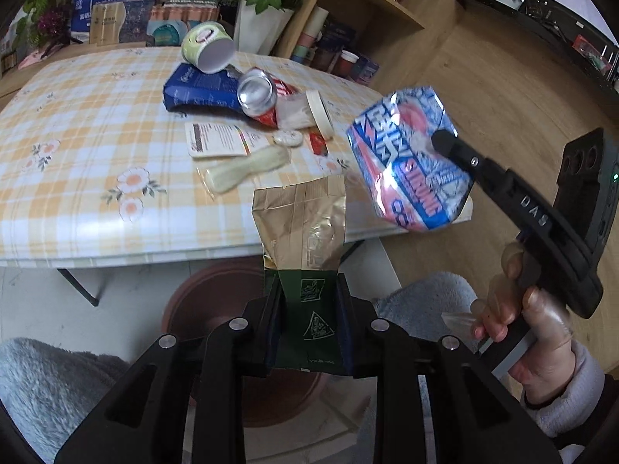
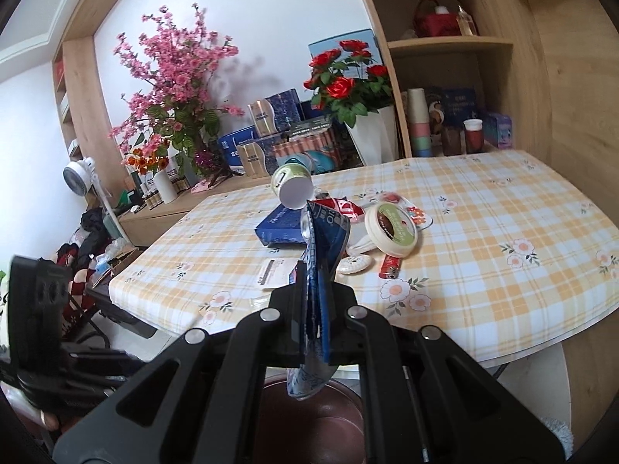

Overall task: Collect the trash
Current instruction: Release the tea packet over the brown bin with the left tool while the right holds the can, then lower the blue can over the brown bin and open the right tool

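My left gripper [image 1: 308,301] is shut on a gold and green foil packet [image 1: 300,228], held over a brown bin [image 1: 216,301] below the table edge. My right gripper [image 2: 314,301] is shut on a blue and pink snack wrapper [image 2: 323,247], also above the brown bin [image 2: 309,421]; the same wrapper [image 1: 406,162] and the right gripper [image 1: 441,143] show in the left wrist view. On the checked table [image 1: 77,147] lie a crushed can [image 1: 257,94], a blue bag [image 1: 201,89], a green paper cup [image 1: 207,48], a white lid [image 1: 320,114], a label packet [image 1: 224,139] and a clear wrapper [image 1: 247,168].
Boxes and flower pots [image 2: 348,89] stand behind the table. Wooden shelves [image 2: 456,77] with cups are at the right. A white fan [image 2: 79,176] and clutter are on the floor at the left. A red lighter [image 2: 390,266] lies on the table.
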`<state>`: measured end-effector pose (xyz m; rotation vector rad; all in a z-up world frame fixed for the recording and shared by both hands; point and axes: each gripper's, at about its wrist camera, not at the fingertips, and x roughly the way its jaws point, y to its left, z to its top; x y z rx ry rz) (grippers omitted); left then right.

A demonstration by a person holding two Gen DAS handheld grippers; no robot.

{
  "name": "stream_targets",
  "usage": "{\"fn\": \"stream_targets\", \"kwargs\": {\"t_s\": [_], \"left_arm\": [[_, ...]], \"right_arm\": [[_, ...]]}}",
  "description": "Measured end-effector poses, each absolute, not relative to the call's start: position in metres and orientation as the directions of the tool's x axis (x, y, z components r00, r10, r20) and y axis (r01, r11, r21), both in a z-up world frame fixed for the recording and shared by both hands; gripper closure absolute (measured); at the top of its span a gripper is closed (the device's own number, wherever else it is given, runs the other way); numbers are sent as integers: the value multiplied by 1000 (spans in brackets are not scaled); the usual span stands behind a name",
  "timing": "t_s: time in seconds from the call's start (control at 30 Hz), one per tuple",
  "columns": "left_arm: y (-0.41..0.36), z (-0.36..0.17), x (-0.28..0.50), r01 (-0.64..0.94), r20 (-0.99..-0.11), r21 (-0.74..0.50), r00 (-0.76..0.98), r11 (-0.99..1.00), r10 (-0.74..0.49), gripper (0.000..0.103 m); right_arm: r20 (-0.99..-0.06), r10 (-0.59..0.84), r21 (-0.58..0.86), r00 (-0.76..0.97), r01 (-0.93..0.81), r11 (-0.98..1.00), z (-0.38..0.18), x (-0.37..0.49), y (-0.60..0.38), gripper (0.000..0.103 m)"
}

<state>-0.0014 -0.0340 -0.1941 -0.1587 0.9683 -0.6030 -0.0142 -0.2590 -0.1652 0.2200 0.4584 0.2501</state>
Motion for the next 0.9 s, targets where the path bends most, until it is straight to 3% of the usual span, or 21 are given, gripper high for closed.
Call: {"fn": "stream_targets", "kwargs": {"t_s": [0.07, 0.17, 0.2, 0.27, 0.4, 0.47, 0.63, 0.9], "left_arm": [[-37, -199, -3, 412, -731, -400, 395, 818, -557, 72], [-40, -199, -5, 426, -723, -397, 401, 813, -563, 50], [-40, -196, -5, 425, -720, -388, 414, 818, -557, 48], [-36, -188, -4, 405, -715, -345, 470, 847, -517, 45], [-9, -168, -1, 299, -662, -279, 629, 913, -408, 19], [5, -161, -3, 224, -625, -232, 711, 946, -322, 12], [27, -158, -11, 92, -575, -139, 803, 986, -156, 6], [38, -160, -16, 46, -564, -88, 821, 995, -87, 6]], "right_arm": [[-405, 288, 257, 868, -194, 947, -163, -19, -256, 94], [-406, 290, 252, 867, -199, 947, -162, -21, -255, 94], [-408, 292, 254, 865, -200, 946, -162, -21, -254, 94], [-413, 297, 257, 861, -203, 945, -164, -20, -253, 94], [-428, 315, 260, 847, -219, 940, -170, -19, -249, 94], [-444, 327, 263, 834, -228, 938, -177, -18, -245, 94], [-498, 346, 258, 795, -245, 934, -195, -17, -230, 94], [-539, 360, 251, 762, -263, 932, -209, -17, -215, 94]]}}
